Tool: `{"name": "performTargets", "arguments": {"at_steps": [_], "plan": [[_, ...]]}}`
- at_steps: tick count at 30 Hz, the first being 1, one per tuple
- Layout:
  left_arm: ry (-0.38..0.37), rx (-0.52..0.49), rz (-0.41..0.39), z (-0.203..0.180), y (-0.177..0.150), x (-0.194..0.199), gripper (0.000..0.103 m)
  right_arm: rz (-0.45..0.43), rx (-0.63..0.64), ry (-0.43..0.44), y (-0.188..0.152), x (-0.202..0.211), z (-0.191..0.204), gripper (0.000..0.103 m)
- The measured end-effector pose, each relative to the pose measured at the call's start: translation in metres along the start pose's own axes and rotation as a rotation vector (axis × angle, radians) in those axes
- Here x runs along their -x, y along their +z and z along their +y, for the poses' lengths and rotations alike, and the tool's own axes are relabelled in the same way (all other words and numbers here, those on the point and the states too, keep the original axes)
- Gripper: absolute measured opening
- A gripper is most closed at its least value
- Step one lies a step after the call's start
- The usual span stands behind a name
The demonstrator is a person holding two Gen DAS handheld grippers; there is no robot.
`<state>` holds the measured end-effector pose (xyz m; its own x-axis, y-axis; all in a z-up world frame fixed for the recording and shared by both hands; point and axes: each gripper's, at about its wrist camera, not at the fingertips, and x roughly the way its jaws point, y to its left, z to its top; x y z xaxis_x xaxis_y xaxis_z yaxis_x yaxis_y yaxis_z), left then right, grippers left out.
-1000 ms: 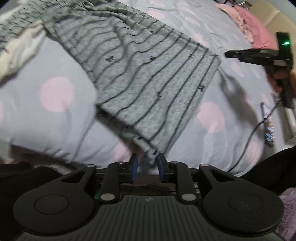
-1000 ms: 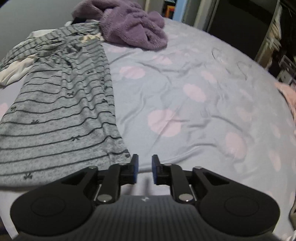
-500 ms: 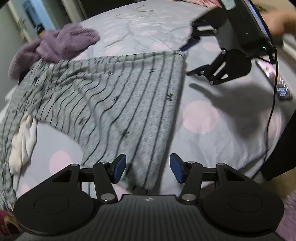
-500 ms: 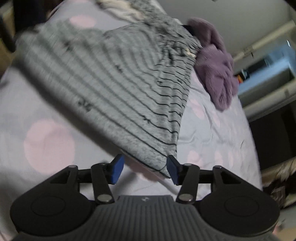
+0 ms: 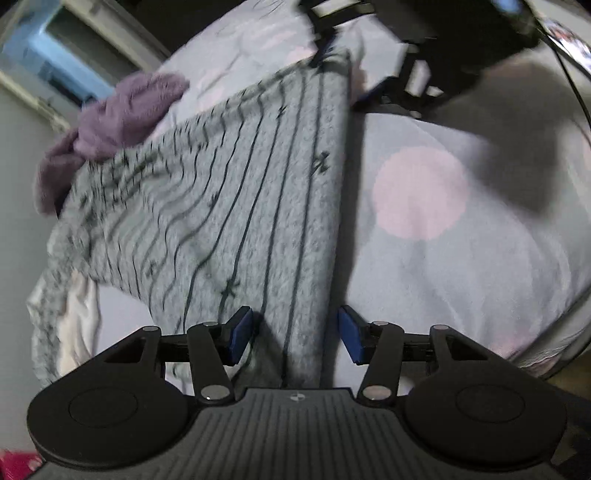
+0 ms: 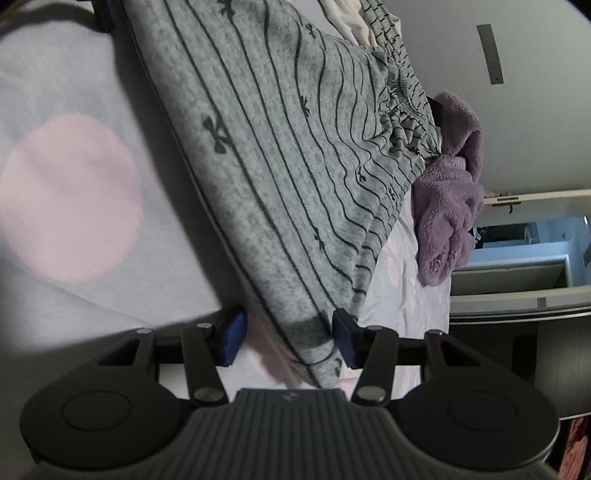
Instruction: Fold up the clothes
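Observation:
A grey garment with thin dark stripes and small bows (image 5: 236, 206) lies flat on the bed. It also shows in the right wrist view (image 6: 295, 155). My left gripper (image 5: 295, 336) is open, with one lower corner of the garment lying between its blue pads. My right gripper (image 6: 286, 334) is open, with the other lower corner between its pads. The right gripper (image 5: 406, 62) shows blurred at the top of the left wrist view, at the garment's far corner. A pad of the left gripper (image 6: 105, 13) shows at the top left of the right wrist view.
The bed sheet (image 5: 461, 266) is pale grey with pink dots (image 6: 70, 195). A purple fluffy garment (image 5: 122, 114) lies past the striped one, and shows in the right wrist view (image 6: 450, 206). White cloth (image 5: 79, 314) lies under the garment's upper part. A dark cable (image 5: 576, 85) runs at the right.
The left gripper let go of the garment and opened. Both grippers opened wide and moved down to the garment's two lower corners, which now lie between their pads.

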<state>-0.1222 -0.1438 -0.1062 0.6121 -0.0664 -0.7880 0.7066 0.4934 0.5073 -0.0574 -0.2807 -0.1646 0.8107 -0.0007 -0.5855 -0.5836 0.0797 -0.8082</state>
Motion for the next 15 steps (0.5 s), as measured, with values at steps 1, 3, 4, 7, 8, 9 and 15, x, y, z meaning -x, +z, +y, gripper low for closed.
{"name": "performTargets", "arguments": {"at_steps": [1, 3, 4, 7, 8, 9, 15], "plan": [[0.016, -0.013, -0.003, -0.003, 0.001, -0.001, 0.048, -0.002, 0.017, -0.006, -0.001, -0.002, 0.000, 0.054], [0.049, -0.038, -0.010, -0.010, 0.002, -0.003, 0.048, -0.006, 0.051, -0.020, -0.002, -0.004, -0.001, 0.053], [0.066, -0.051, -0.014, -0.013, 0.003, -0.004, 0.048, -0.008, 0.063, -0.027, -0.003, -0.005, 0.000, 0.053], [0.071, -0.022, -0.006, -0.007, 0.004, -0.010, 0.047, -0.019, 0.081, -0.046, -0.004, -0.009, 0.004, 0.049], [0.063, -0.012, -0.003, -0.004, 0.004, -0.011, 0.043, -0.022, 0.092, -0.054, -0.004, -0.011, 0.006, 0.045], [0.058, -0.005, 0.000, -0.002, 0.004, -0.012, 0.033, -0.025, 0.104, -0.064, -0.004, -0.012, 0.008, 0.042], [0.006, 0.092, -0.022, 0.028, 0.005, 0.002, 0.010, 0.000, 0.063, -0.096, -0.002, -0.017, 0.003, 0.018]]}}
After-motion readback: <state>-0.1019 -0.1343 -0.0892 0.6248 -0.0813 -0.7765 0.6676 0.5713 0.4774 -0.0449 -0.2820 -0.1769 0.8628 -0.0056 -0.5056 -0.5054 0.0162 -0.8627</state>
